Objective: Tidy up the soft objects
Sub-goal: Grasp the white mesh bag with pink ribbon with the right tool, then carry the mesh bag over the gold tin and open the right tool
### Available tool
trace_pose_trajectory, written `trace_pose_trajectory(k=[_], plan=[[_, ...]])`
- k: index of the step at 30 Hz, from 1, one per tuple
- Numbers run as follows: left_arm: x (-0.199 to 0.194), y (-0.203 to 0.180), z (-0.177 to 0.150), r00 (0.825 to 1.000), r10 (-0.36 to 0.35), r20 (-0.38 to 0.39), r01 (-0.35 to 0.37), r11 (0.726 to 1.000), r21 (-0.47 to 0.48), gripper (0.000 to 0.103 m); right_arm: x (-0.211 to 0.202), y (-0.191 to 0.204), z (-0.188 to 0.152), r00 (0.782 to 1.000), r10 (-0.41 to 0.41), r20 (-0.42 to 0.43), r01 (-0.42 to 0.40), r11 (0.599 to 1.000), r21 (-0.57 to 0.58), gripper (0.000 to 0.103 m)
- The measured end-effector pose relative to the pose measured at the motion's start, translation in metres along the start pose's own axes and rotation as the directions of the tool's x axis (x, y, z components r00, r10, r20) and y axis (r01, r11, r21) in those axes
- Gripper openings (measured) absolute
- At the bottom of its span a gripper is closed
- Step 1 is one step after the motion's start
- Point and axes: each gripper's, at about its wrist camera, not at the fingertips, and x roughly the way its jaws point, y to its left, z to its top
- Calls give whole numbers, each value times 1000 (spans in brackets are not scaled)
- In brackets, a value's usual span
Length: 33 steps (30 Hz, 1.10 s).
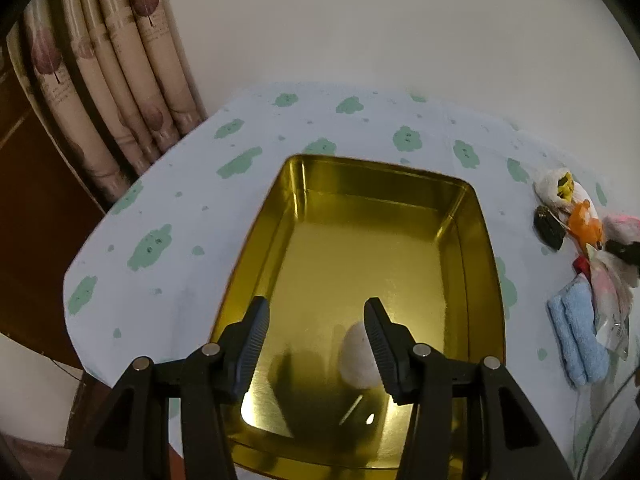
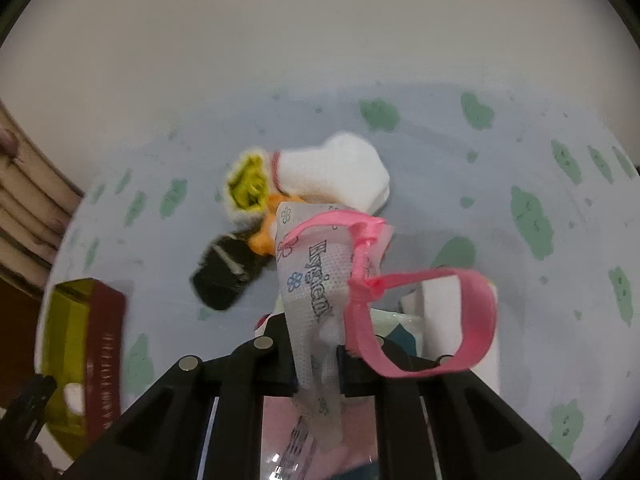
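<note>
Surface: pale blue cloth with green blotches covers the desk (image 1: 168, 208), a white wall behind.
Left tool (image 1: 316, 344): jaws apart over the gold tin (image 1: 476, 264), holding nothing; a white pompom (image 1: 356, 360) lies on the tin floor near its right finger.
Right tool (image 2: 318, 360): clamped on a white pouch (image 2: 308, 280) with pink ribbon (image 2: 472, 320).
Pile: white plush (image 2: 344, 172), black piece (image 2: 224, 276) just beyond; blue towel (image 1: 576, 340) right of tin.

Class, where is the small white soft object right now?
In the left wrist view, the white soft object lies inside the gold tray, at its near end, beside the left gripper's open jaws.
</note>
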Motion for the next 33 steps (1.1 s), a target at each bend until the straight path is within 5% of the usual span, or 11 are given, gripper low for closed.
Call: trace_pose_trajectory(k=[8, 12, 16, 20, 24, 33], plan=[[-34, 18, 8, 998, -6, 57, 10, 998, -69, 50, -48, 51, 0, 984, 172, 34, -168, 981, -94, 12], [-50, 27, -1, 999, 6, 53, 0, 995, -103, 50, -42, 116, -6, 948, 312, -62, -318, 932, -172, 12], [-65, 37, -23, 998, 42, 51, -33, 986, -164, 50, -17, 197, -22, 889, 411, -204, -452, 860, -236, 12], [-74, 43, -40, 995, 70, 73, -58, 985, -161, 50, 25, 267, -38, 873, 385, -298, -469, 830, -302, 13], [-72, 46, -44, 988, 121, 97, -107, 986, -131, 50, 61, 304, -51, 887, 318, -336, -427, 841, -331, 13], [-43, 55, -46, 996, 88, 23, -84, 988, -130, 50, 100, 322, -67, 899, 235, -371, -373, 854, -363, 17]])
